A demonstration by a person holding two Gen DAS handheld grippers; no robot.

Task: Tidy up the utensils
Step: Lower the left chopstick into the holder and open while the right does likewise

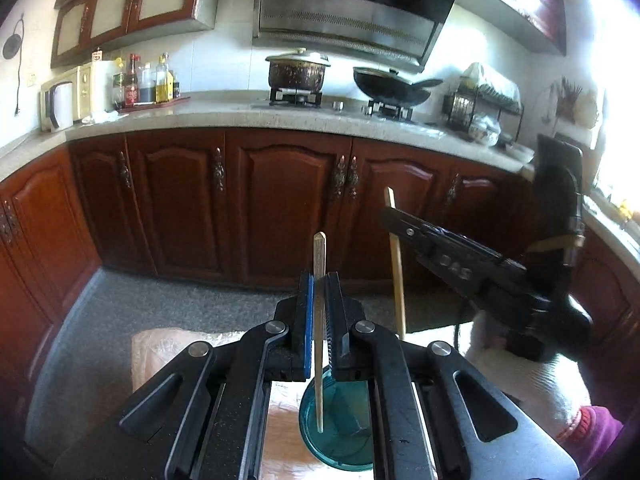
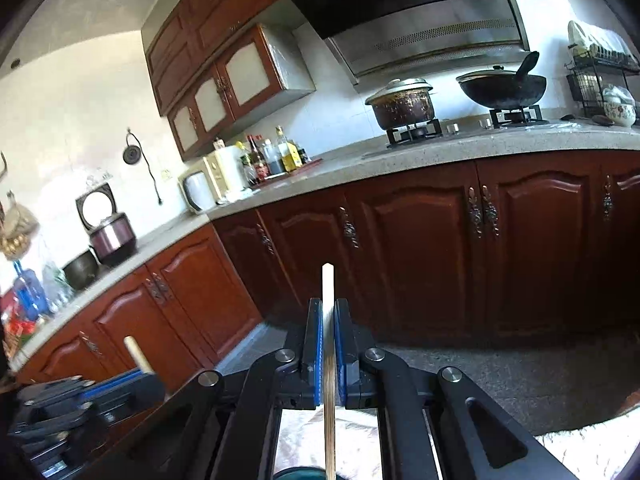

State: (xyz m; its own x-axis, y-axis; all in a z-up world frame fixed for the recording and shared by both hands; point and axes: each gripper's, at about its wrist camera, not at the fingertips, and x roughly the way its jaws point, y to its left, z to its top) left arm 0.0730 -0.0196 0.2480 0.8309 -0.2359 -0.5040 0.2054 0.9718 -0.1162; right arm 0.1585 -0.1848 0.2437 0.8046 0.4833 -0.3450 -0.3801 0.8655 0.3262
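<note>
My left gripper (image 1: 319,280) is shut on a wooden chopstick (image 1: 319,332) that stands upright; its lower end hangs over the mouth of a teal glass cup (image 1: 340,432) below. My right gripper (image 2: 328,308) is shut on a second wooden chopstick (image 2: 328,360), also upright, its lower end near the teal cup's rim (image 2: 296,474). In the left wrist view the right gripper (image 1: 390,216) shows at the right with its chopstick (image 1: 397,276), held by a white-gloved hand (image 1: 528,376). In the right wrist view the left gripper (image 2: 136,376) and its chopstick end (image 2: 136,354) show at the lower left.
The cup stands on a table with a light cloth (image 1: 168,344). Beyond lie a grey floor (image 1: 160,304), red-brown cabinets (image 1: 280,200), and a counter (image 1: 200,114) with a pot (image 1: 298,70), a wok (image 1: 394,84), bottles (image 1: 148,80), a microwave (image 1: 66,98) and a dish rack (image 1: 480,108).
</note>
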